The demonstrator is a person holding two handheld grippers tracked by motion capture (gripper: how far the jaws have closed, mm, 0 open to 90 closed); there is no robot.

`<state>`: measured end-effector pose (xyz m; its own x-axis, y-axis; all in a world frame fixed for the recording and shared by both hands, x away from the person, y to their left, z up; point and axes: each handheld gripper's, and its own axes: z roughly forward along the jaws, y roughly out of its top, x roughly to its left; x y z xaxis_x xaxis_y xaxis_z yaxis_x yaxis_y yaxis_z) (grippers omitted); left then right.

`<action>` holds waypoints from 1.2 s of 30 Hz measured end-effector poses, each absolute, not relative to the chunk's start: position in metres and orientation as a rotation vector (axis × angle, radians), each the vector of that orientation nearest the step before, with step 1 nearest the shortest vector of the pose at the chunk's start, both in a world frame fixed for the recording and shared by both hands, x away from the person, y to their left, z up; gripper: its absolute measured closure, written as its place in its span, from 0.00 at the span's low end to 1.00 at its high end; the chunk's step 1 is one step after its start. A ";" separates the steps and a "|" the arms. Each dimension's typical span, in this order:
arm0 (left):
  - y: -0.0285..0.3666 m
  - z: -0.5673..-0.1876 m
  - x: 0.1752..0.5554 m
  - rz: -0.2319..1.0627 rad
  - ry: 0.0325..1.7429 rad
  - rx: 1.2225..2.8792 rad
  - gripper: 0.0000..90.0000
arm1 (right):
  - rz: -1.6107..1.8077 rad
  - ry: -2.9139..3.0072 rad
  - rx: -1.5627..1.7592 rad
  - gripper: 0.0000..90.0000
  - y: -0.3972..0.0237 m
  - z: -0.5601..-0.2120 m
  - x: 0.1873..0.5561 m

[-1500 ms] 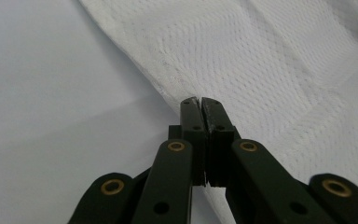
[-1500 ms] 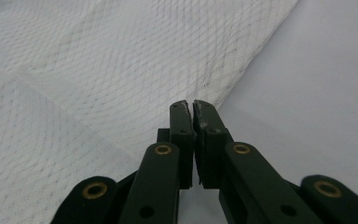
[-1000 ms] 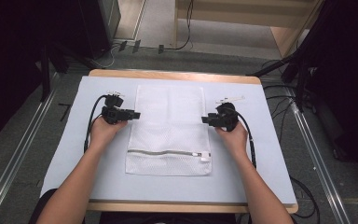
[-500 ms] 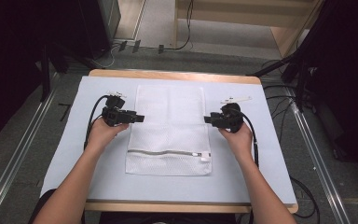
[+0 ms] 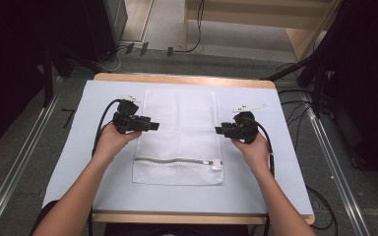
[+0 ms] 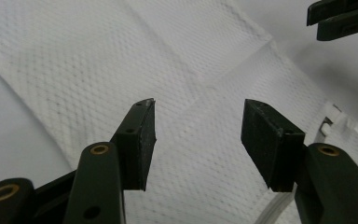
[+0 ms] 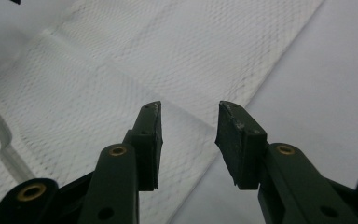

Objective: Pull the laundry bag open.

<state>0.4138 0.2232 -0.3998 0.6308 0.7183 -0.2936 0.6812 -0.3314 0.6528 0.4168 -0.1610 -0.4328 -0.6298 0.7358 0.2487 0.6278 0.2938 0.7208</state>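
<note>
**Both claws released over the mesh bag**

The white rectangular mesh laundry bag (image 5: 179, 135) lies flat mid-tabletop (image 5: 54, 162). The left claw (image 5: 150, 126) has just been opening; the right claw (image 5: 220, 130) has just been closing. Neither grips anything.

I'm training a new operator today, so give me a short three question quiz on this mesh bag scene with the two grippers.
1. True or false: the left gripper grips the white mesh bag.
2. Which end of the bag carries the zipper: A, the end near the person; B, the far end?
3. Over which edge of the bag does the right gripper hover?

Key:
1. False; its jaws are open with nothing between them.
2. A.
3. Its right edge.
</note>
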 end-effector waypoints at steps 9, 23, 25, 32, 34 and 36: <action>0.210 -0.397 0.389 0.048 1.054 2.103 0.51 | 1.228 2.469 1.235 0.72 -0.160 -0.435 0.388; 0.168 -0.410 0.371 -0.001 0.957 2.137 0.51 | 1.221 2.534 1.186 0.83 -0.156 -0.447 0.366; 0.163 -0.411 0.371 -0.002 0.942 2.152 0.51 | 1.228 2.542 1.176 0.86 -0.156 -0.447 0.364; 0.147 -0.413 0.369 -0.016 0.902 2.170 0.51 | 1.229 2.559 1.181 0.94 -0.157 -0.452 0.356; 0.142 -0.415 0.369 -0.021 0.894 2.173 0.51 | 1.206 2.576 1.161 0.96 -0.156 -0.456 0.354; 0.137 -0.416 0.369 -0.021 0.880 2.188 0.52 | 1.205 2.593 1.163 0.97 -0.155 -0.459 0.353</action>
